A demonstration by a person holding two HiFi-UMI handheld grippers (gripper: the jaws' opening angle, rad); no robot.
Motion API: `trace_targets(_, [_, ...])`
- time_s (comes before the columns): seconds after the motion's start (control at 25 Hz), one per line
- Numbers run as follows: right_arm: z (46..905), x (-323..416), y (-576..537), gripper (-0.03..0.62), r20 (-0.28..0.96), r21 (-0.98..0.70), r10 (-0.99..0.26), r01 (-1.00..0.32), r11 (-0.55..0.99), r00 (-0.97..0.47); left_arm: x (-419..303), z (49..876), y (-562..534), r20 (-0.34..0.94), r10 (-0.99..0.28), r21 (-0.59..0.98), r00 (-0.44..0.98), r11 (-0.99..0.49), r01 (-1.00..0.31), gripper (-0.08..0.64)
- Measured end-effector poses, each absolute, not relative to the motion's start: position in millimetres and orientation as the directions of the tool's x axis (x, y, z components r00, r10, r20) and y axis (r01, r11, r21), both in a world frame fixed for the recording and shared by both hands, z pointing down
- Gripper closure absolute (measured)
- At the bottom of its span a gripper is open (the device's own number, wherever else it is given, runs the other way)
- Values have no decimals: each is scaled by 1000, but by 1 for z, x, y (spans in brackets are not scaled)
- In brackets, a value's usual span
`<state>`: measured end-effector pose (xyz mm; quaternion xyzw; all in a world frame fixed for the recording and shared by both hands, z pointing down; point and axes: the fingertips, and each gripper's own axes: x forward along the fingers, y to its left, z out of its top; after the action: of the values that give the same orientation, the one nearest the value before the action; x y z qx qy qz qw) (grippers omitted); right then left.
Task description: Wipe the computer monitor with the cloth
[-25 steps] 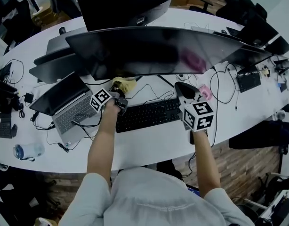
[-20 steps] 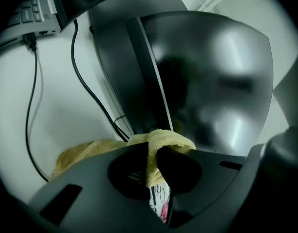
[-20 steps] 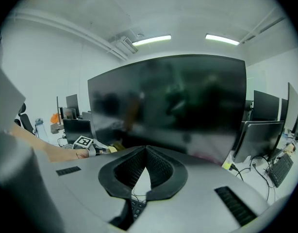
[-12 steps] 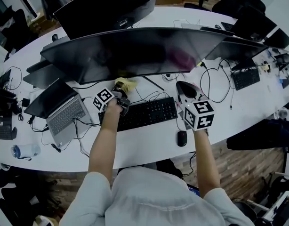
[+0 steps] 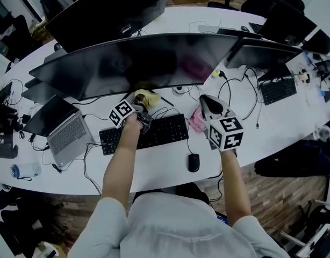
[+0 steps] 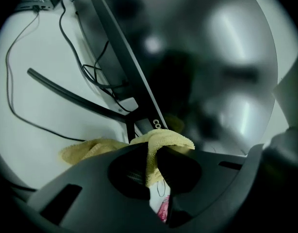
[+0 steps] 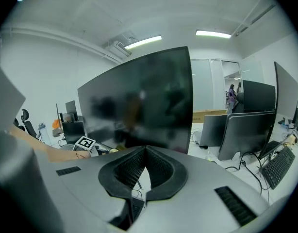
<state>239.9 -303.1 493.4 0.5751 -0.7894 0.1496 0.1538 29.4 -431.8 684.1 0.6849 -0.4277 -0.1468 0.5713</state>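
A wide curved dark monitor (image 5: 138, 61) stands across the white desk; its screen fills the left gripper view (image 6: 197, 57) and stands ahead in the right gripper view (image 7: 139, 106). My left gripper (image 5: 142, 105) is shut on a yellow cloth (image 5: 145, 97) just below the monitor's lower edge, near its stand (image 6: 124, 115). The cloth (image 6: 161, 142) bunches out between the jaws, close to the screen's bottom bezel. My right gripper (image 5: 208, 104) hangs over the desk to the right of the keyboard, jaws shut with nothing between them (image 7: 145, 165).
A black keyboard (image 5: 143, 134) and mouse (image 5: 193, 162) lie in front of me. A pink item (image 5: 197, 121) lies by the right gripper. A laptop (image 5: 60, 125) sits at left. More monitors (image 5: 272, 34), cables and a second keyboard (image 5: 278, 90) crowd the right.
The view has shifted, so the desk things sit further left in frame. My left gripper with the cloth has come up closer to the monitor's lower edge. The right gripper holds about the same place.
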Motion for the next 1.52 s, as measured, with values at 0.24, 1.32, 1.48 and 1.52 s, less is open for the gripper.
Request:
trace_targets(0.24, [494,273,-302,565,407,-77,-860,-950,302,-307,77,680,-425,283,-741,912,609,12,-409,518])
trace_targets(1.32, [515,412,-288,565,402,-130,-858,-947,293,-321,293,676,-404,245,-661,917,709,-79,-391,518])
trace_targets(1.48, [518,425,-284,565,406,-135,-856,-948,289,-319,314,678,-403,218,-667,929,712,-82,-361,518])
trace_targets(1.52, [518,428,-283,565,408,-134,-857,-949,286,-316,319,678,-403,205,-668,934,716,-85,-346,518])
